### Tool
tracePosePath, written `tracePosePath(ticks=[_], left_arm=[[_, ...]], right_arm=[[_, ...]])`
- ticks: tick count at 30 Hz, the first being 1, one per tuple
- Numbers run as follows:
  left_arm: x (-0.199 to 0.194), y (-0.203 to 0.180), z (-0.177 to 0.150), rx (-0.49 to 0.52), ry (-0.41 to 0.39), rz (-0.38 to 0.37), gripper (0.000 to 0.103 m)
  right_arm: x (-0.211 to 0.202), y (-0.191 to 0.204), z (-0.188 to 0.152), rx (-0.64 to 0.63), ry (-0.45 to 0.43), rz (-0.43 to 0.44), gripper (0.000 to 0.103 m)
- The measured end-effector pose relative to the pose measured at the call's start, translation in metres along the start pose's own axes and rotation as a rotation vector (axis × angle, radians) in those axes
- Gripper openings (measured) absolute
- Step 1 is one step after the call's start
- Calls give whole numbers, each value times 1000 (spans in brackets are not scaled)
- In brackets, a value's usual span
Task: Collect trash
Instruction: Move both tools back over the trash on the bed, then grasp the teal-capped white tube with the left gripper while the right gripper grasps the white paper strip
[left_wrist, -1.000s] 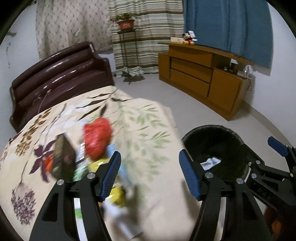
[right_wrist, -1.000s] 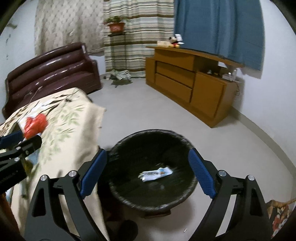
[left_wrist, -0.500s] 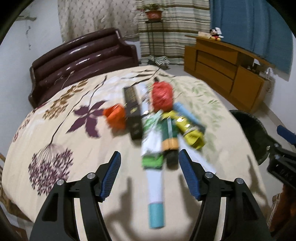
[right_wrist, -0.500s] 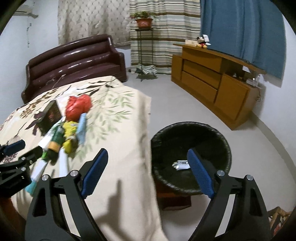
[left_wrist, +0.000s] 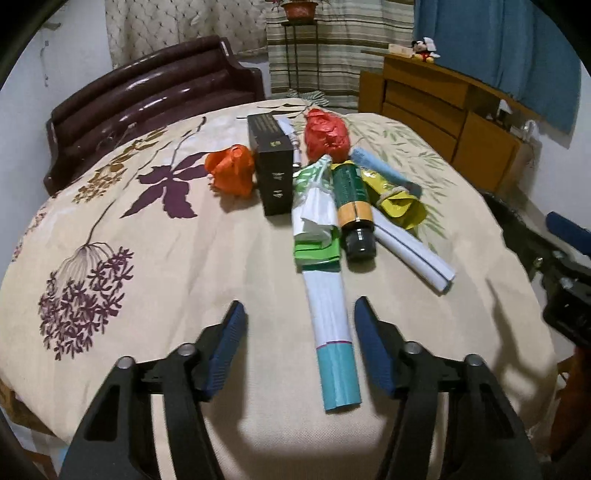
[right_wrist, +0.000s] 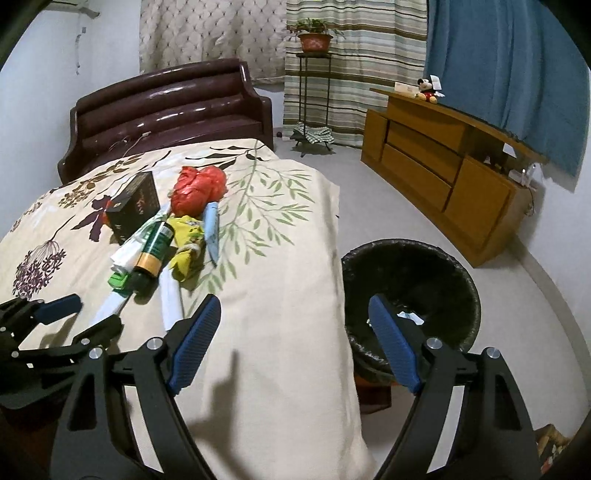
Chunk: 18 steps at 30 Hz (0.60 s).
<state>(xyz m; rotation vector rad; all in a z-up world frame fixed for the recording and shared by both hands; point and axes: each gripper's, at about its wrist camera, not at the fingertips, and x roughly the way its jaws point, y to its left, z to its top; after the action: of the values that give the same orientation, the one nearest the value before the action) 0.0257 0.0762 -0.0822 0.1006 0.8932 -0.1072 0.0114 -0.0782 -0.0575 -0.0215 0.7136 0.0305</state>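
Left gripper (left_wrist: 299, 345), jaws closing around the white-and-teal paper roll (left_wrist: 334, 343) (not yet pinched), should clamp mid-roll; right gripper (right_wrist: 295, 339) hangs wide, empty.

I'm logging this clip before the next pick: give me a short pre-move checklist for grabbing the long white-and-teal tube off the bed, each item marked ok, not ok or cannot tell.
1. Left tool lined up on the white-and-teal tube: ok, the tube lies between its jaws, nearer the right one.
2. Pads pressing the tube: not ok, jaws are closing but gaps show on both sides.
3. Tube free to lift: not ok, its far end goes under the green wrapper.
4. Right tool empty: ok, nothing between its jaws.
5. Bin open: ok, one scrap inside.
6. Tube full or empty: cannot tell.
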Motion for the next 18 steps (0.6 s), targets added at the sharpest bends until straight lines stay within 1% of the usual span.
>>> tracePosePath(ticks=[2,3,4,5,8,12,14,17,18], left_arm=[[-1,-1,-1,6,-4,-10,35],[-2,-2,-2,14,-8,-10,32],[-3,-2,-2,18,-11,-11,23],[-4,0,-3,17,-13,-20,19],[-7,6,-3,0,-17,-49,16],[-17,14,-5,11,-46,-31,16],[-20,20,-5,2,-48,-25,16],[-23,31,-7,-12,-46,-24,16],[-25,33,-8,-14,-47,-22,16]], right_arm=[[-1,3,-1,-4,0,6,80],[-1,5,-1,-7,-1,9,80],[-1,7,-1,-10,-2,12,80],[-2,7,-1,-12,-1,15,80],[-1,12,0,-17,-1,26,80],[-1,21,0,-31,-2,42,80],[1,25,2,-41,3,52,76],[6,33,2,-53,18,73,75],[7,35,2,-56,22,78,72]])
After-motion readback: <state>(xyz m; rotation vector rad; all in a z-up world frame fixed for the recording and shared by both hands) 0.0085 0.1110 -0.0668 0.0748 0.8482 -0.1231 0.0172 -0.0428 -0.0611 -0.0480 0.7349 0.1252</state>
